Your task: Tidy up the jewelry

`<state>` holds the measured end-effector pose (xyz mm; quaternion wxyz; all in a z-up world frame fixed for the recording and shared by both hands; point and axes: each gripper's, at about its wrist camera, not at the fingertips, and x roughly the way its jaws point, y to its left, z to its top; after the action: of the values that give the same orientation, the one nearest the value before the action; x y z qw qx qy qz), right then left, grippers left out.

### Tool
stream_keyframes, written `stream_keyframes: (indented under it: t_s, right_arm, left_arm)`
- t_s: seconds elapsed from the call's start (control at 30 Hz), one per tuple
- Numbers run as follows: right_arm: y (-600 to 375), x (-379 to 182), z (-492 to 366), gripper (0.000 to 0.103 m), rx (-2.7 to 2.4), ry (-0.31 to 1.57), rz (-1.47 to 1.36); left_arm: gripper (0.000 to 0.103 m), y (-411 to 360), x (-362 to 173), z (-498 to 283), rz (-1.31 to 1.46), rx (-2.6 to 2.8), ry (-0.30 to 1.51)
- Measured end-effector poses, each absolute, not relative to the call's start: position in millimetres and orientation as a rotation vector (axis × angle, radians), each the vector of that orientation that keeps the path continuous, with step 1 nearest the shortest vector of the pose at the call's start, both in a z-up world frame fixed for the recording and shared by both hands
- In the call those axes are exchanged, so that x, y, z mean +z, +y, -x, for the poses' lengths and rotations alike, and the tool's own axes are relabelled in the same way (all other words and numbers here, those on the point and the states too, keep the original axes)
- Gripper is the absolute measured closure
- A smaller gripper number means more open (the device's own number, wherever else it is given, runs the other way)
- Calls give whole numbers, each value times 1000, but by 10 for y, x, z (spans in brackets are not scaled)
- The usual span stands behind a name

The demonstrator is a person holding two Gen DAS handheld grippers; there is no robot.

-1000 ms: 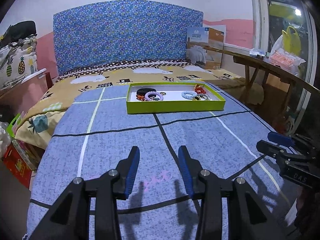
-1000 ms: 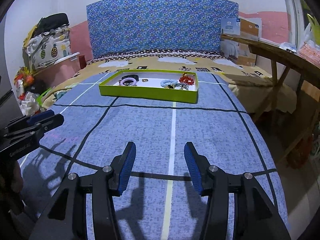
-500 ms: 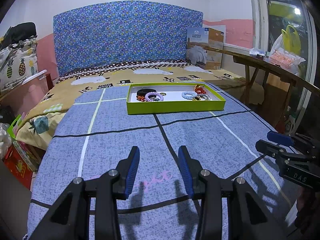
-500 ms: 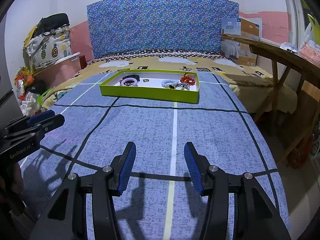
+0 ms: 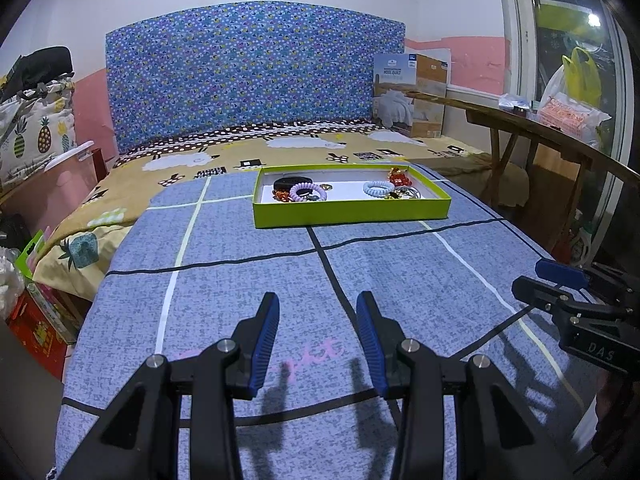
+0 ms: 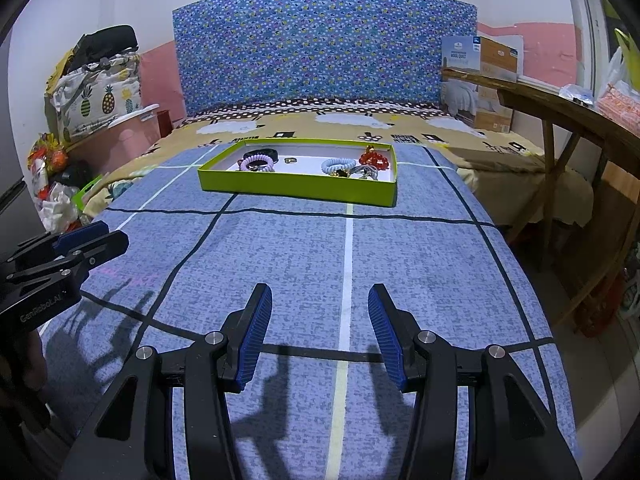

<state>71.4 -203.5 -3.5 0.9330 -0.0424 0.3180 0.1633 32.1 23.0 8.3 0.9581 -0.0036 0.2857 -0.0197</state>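
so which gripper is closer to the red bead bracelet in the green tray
Right, though only slightly. The red bead bracelet sits at the tray's right end, ahead of the right gripper. The left gripper is further left, with both well short of the tray.

Green tray (image 5: 352, 212): small metallic pieces beside the blue coil band (image 5: 378, 189) too small to identify. Right gripper (image 5: 560, 280): cut off by the left-wrist view's edge. Left gripper (image 6: 92, 240): cut off in the right-wrist view.
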Motion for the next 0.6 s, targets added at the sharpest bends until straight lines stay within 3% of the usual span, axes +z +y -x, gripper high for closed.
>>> stream_keyframes:
  t_s: [0.6]
  right_arm:
    - [-2039, -33, -719, 52, 336, 652, 87]
  left_arm:
    - [61, 242, 60, -317, -2, -32, 578]
